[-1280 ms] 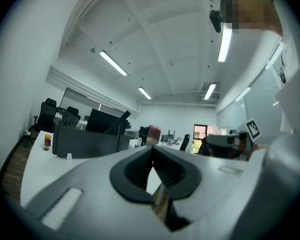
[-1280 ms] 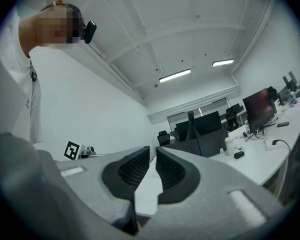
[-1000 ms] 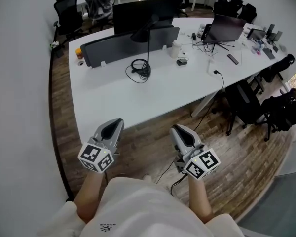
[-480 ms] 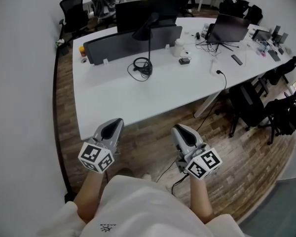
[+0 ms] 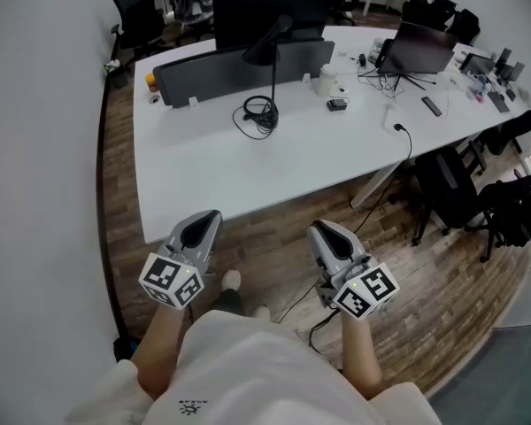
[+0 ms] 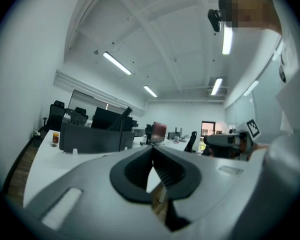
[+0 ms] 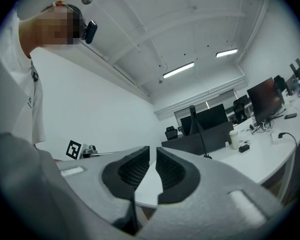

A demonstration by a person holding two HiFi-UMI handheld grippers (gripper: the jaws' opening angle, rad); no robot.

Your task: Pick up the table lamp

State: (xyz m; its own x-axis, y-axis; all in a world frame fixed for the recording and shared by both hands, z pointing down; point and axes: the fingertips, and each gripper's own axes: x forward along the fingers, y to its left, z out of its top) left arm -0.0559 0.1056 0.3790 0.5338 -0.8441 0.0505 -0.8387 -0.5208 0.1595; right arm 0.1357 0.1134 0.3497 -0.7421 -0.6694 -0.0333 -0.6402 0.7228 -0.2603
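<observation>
The table lamp point(image 5: 273, 76) is slim and black, with a thin upright stem and an angled head. It stands on the white table point(image 5: 212, 171) in front of a dark divider, its cable coiled at the base. The right gripper view shows the lamp point(image 7: 199, 134) far off; the left gripper view shows it point(image 6: 123, 129) beside the divider. My left gripper point(image 5: 208, 220) and right gripper point(image 5: 318, 230) hover over the wooden floor, short of the table's near edge. Both are shut and hold nothing, and both point level toward the table.
A dark divider point(image 5: 203, 73) and a monitor point(image 5: 265, 11) stand behind the lamp. A white cup point(image 5: 327, 81), a small black device point(image 5: 338, 105) and an open laptop point(image 5: 416, 50) lie to the right. Office chairs point(image 5: 442, 184) stand off the table's right end. A wall runs along the left.
The table and lamp have slid lower and slightly right in the head view, so I stand a little nearer. A shoe now shows on the floor. Both grippers stay shut.
</observation>
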